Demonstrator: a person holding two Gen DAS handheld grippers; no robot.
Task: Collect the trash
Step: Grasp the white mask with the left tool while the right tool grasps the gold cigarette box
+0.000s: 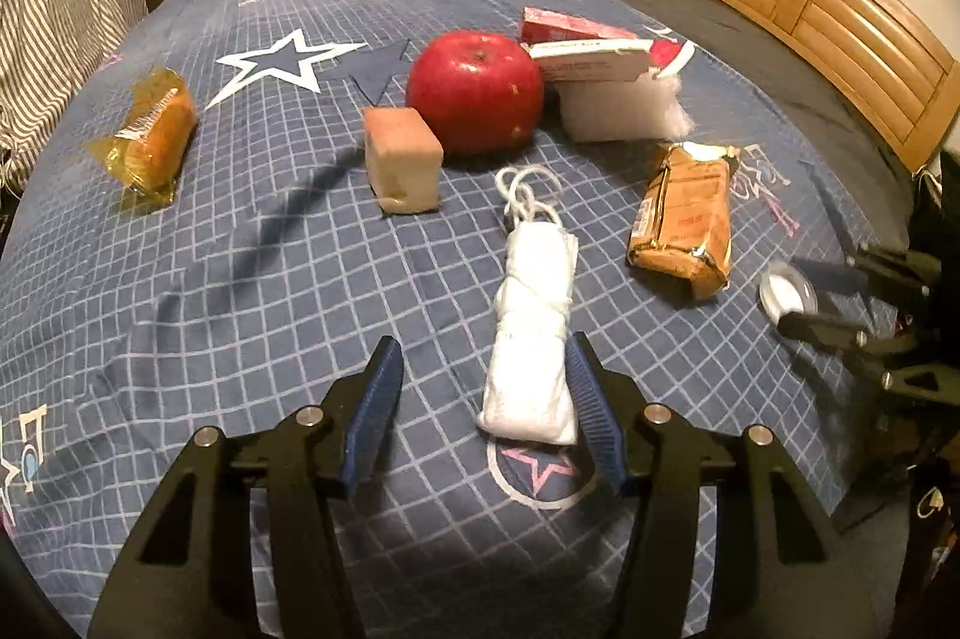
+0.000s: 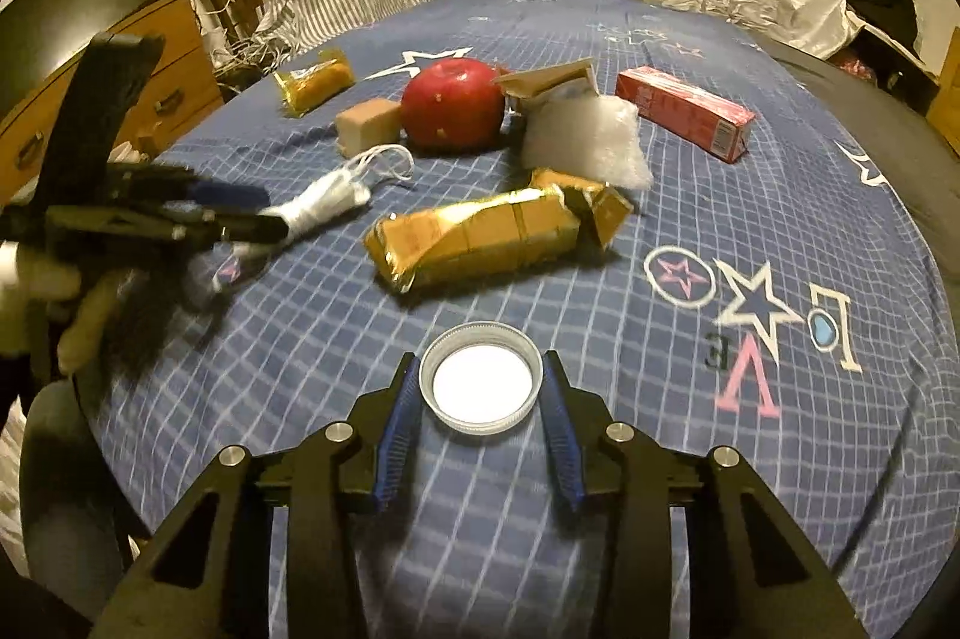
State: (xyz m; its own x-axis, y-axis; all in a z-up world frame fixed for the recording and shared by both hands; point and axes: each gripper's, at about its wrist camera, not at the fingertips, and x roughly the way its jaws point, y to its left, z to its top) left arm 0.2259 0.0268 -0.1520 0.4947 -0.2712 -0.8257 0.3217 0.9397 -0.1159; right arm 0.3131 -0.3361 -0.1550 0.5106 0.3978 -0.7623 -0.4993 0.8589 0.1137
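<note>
Currently at pre-grasp, both sides. Left claw spread apart around a rolled white face mask lying on the bed; right finger touches it, left is clear. Right claw apart, straddling a bottle cap. Next: close both, judged; the shallow cap could slip.
</note>
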